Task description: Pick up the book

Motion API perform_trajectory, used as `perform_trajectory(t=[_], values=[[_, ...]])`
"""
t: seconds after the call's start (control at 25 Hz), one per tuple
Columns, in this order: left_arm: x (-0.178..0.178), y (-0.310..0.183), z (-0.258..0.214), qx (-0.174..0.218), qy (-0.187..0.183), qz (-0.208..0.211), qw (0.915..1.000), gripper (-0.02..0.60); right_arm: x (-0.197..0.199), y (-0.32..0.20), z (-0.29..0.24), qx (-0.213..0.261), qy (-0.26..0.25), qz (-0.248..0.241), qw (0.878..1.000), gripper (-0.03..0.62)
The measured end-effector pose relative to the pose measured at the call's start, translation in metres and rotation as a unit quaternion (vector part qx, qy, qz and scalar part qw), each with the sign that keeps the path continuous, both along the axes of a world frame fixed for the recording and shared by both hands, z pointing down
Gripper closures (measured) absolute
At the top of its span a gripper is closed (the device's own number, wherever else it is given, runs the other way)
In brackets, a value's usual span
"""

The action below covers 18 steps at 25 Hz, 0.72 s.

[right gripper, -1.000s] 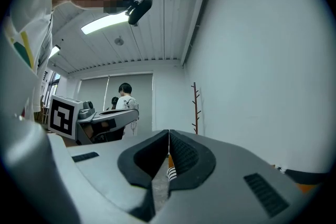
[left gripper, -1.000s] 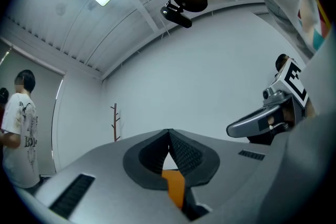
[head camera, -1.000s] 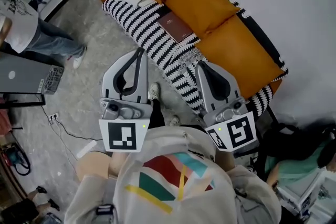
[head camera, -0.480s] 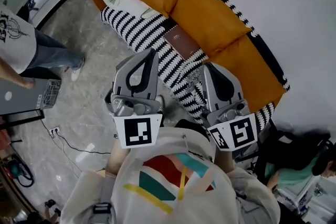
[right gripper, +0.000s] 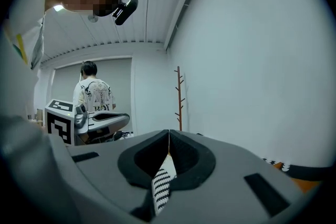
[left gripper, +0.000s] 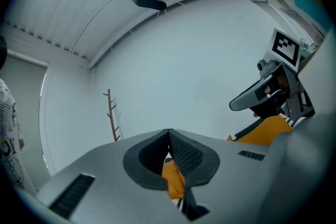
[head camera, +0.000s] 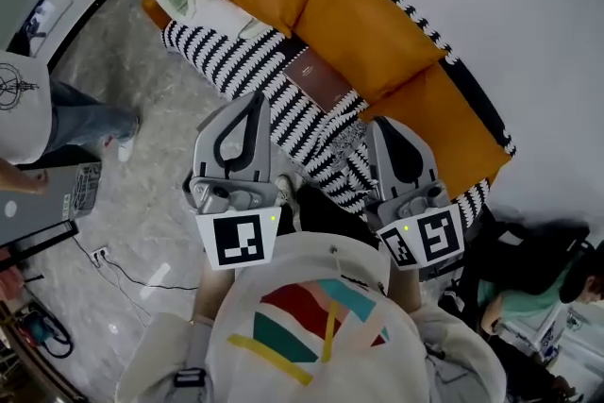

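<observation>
The left gripper [head camera: 257, 99] and right gripper [head camera: 383, 124] have neared the striped knit sofa [head camera: 231, 61], where a flat maroon book [head camera: 316, 77] lies by plump orange cushions [head camera: 363, 24]. Both pairs of jaws press together, empty.

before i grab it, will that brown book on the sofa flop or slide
The book looks thin with a flat, hard-looking cover, so it probably stays stiff and light. It lies flat on the soft striped throw, so a push would likely sink it in rather than slide it.
</observation>
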<state>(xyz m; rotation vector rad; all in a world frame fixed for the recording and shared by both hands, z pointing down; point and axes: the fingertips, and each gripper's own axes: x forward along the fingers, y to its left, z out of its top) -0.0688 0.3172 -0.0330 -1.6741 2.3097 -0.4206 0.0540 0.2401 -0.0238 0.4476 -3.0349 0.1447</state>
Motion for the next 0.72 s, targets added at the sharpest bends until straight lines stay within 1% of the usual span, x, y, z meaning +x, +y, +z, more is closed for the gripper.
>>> perform_trajectory(t=[0.12, 0.32, 0.4, 0.48, 0.56, 0.6, 0.72], values=[[-0.006, -0.02, 0.007, -0.011, 0.005, 0.003, 0.9999, 0.575, -0.005, -0.018, 0.006, -0.013, -0.007, 0.003, 1.0, 0.58], [-0.015, -0.063, -0.001, -0.008, -0.011, 0.015, 0.9998, 0.575, -0.014, -0.063, 0.013, -0.038, -0.029, 0.019, 0.999, 0.58], [-0.021, -0.086, -0.009, 0.008, -0.004, 0.024, 0.9997, 0.575, -0.02, -0.085, 0.013, -0.031, -0.033, 0.02, 0.999, 0.58], [-0.025, -0.113, -0.014, 0.02, 0.004, 0.032, 0.9993, 0.575, -0.027, -0.106, 0.012, -0.014, -0.035, 0.017, 0.999, 0.58], [-0.025, -0.146, -0.015, 0.019, -0.01, 0.04, 0.999, 0.575, -0.031, -0.129, 0.013, -0.01, -0.041, 0.015, 0.999, 0.58], [-0.024, -0.164, -0.014, 0.014, -0.02, 0.045, 0.9987, 0.575, -0.031, -0.143, 0.015, -0.016, -0.047, 0.017, 0.999, 0.58], [-0.021, -0.208, -0.007, -0.011, -0.035, 0.069, 0.997, 0.575, -0.025, -0.175, 0.022, -0.049, -0.062, 0.038, 0.996, 0.58]])
